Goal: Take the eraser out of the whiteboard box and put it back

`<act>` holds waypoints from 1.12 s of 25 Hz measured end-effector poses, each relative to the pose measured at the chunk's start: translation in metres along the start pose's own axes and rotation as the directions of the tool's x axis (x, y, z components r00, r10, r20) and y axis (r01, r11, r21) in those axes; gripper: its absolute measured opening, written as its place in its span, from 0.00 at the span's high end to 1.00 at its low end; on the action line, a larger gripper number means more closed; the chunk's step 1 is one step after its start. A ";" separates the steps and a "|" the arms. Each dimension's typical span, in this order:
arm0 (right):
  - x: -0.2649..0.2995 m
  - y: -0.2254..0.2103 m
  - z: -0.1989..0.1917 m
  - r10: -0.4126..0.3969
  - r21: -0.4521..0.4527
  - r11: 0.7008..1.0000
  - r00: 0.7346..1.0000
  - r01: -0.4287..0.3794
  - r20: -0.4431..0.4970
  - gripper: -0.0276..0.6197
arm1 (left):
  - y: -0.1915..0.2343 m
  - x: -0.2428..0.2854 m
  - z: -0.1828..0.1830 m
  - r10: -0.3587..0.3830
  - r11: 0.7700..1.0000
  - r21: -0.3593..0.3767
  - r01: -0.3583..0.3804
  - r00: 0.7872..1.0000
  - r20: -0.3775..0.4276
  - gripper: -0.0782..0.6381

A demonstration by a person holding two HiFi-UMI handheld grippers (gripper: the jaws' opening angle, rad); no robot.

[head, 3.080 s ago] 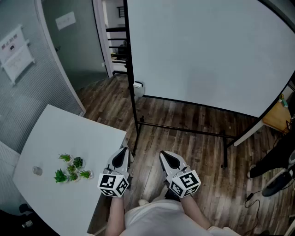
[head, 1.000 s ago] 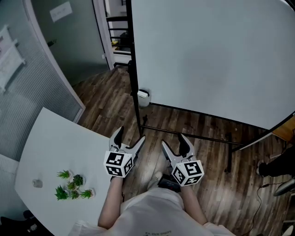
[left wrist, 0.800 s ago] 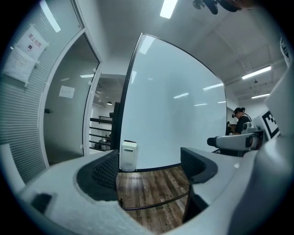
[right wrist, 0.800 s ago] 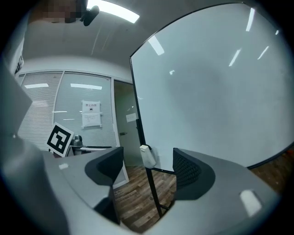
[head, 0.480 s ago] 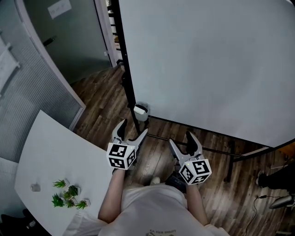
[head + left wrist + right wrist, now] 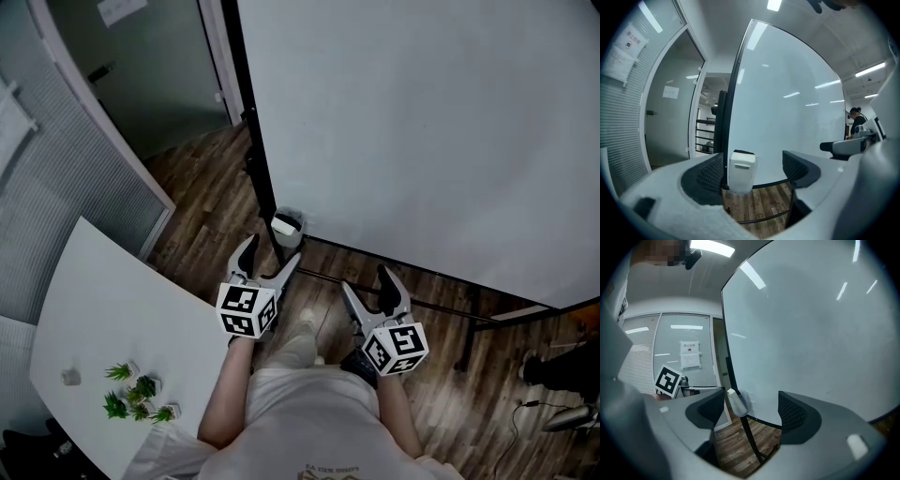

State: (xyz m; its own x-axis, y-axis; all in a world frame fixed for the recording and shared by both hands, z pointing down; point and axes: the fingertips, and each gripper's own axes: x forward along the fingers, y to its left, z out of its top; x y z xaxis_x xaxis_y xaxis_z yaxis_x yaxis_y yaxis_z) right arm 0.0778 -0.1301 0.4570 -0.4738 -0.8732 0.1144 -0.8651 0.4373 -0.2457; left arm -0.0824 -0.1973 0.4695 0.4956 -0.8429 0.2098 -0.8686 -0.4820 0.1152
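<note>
The whiteboard box (image 6: 287, 225) is a small white container with rounded corners. It hangs upright at the lower left corner of the whiteboard (image 6: 422, 122), just beside the black frame post (image 6: 258, 159). A dark strip (image 6: 743, 153) shows at its open top; whether that is the eraser cannot be told.

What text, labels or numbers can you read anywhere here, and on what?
No text can be read.
Papers on the blinds wall: print too blurred to read.
Sheet on the door: too small to read.
Marker cubes: black-and-white square patterns only, no words.
Whiteboard: blank.
Box: no label visible.
</note>
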 end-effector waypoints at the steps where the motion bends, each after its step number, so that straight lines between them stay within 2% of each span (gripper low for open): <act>1: 0.003 -0.003 0.000 -0.002 0.004 1.000 1.000 0.002 0.001 0.41 | 0.000 0.003 0.000 -0.001 1.000 -0.003 0.001 1.000 0.004 0.34; 10: 0.018 -0.025 0.007 -0.024 -0.006 1.000 1.000 0.024 0.019 0.41 | 0.006 0.030 0.001 -0.015 1.000 0.006 0.015 1.000 0.017 0.36; 28: 0.041 -0.039 0.003 -0.008 0.010 1.000 1.000 0.008 0.002 0.41 | 0.019 0.058 -0.010 0.011 0.994 0.113 -0.009 1.000 -0.023 0.41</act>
State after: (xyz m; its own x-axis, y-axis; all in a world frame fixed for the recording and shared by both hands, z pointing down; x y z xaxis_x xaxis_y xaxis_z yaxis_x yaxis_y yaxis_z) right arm 0.0926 -0.1840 0.4687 -0.4668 -0.8769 0.1148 -0.8671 0.4283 -0.2544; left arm -0.0703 -0.2529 0.4930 0.4856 -0.8425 0.2335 -0.8668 -0.4987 0.0034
